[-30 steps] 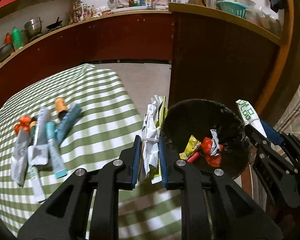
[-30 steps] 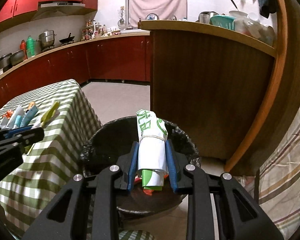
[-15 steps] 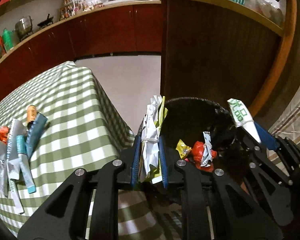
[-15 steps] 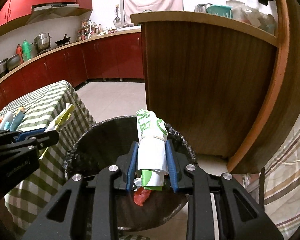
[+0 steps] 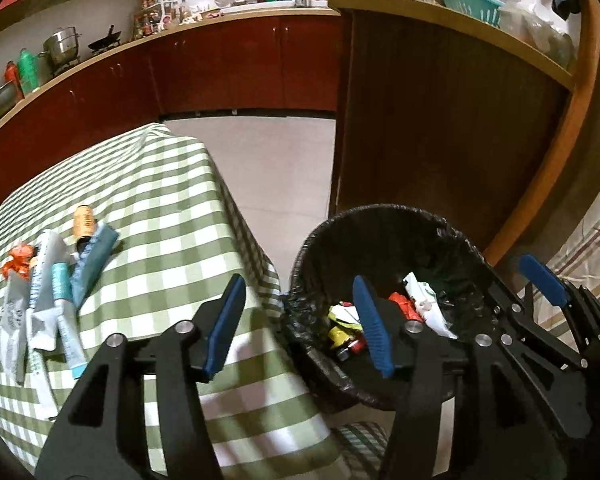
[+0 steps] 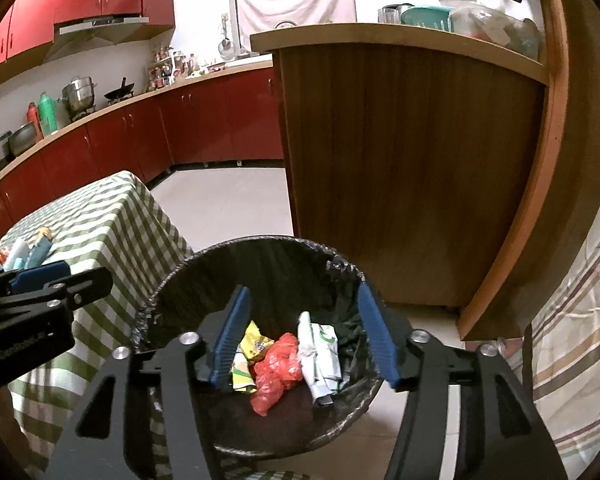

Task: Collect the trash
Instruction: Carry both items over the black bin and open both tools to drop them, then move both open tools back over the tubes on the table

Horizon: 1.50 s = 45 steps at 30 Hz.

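A black-lined trash bin (image 5: 384,220) (image 6: 260,248) stands on the floor beside the table. In it lie a white-green wrapper (image 6: 318,350), a red wrapper (image 6: 278,364) and a yellow wrapper (image 6: 254,342). My left gripper (image 5: 300,320) is open and empty over the table corner and the bin's left rim. My right gripper (image 6: 304,336) is open and empty above the bin; it also shows in the left wrist view (image 5: 540,280). Several tubes and wrappers (image 5: 52,292) lie on the green checked tablecloth (image 5: 160,208).
A wooden counter unit (image 6: 412,168) stands right behind the bin. Red kitchen cabinets (image 5: 220,68) line the far wall. A striped cloth (image 6: 580,320) hangs at the right. Tiled floor (image 5: 276,168) lies between table and cabinets.
Both grippers have opened. The silver-yellow wrapper from the left and the white-green wrapper from the right have dropped into the bin.
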Available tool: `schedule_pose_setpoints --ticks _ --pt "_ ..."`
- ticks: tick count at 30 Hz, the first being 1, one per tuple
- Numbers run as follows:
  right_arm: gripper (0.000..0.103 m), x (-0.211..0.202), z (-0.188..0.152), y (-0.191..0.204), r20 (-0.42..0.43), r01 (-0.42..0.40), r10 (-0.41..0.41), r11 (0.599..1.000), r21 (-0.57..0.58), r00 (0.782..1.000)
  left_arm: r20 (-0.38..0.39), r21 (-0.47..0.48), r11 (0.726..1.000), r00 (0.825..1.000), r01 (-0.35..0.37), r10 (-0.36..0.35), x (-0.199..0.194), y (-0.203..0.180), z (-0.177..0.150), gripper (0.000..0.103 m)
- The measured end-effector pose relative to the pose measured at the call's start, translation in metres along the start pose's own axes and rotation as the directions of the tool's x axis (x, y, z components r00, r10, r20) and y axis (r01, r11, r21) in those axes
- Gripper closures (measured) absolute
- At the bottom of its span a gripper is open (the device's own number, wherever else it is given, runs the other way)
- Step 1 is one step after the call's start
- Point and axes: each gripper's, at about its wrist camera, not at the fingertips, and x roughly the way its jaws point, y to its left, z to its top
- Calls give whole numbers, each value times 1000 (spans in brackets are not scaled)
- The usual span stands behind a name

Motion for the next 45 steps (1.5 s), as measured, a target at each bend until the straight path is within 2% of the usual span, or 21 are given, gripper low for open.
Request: schedule_pose_setpoints --ticks 4,8,15,23,33,40,45 --pt "32 -6 2 13 14 -9 10 1000 -6 1000 15 -9 1000 1000 -25 25 -16 15 -7 43" --pt "30 -16 4 30 30 -26 26 999 -20 999 28 -28 998 998 -58 59 -31 39 -14 39" --pt "29 -24 4 77 0 -129 129 990 -59 992 41 -95 984 987 -152 156 -62 99 -30 36" --pt "29 -29 2 144 -17 -210 210 966 -150 978 26 -186 947 962 -263 272 -90 173 -49 36" --pt "29 -32 1 207 -44 -265 262 935 -238 964 -24 -281 901 941 -331 339 -103 243 -75 34" --pt "46 -21 -1 244 -108 -298 279 915 -273 954 -37 -309 890 939 -336 342 -105 269 -81 30" --pt "51 -14 0 263 -155 -324 290 903 -284 944 -47 -318 886 938 -339 342 -103 284 -84 30"
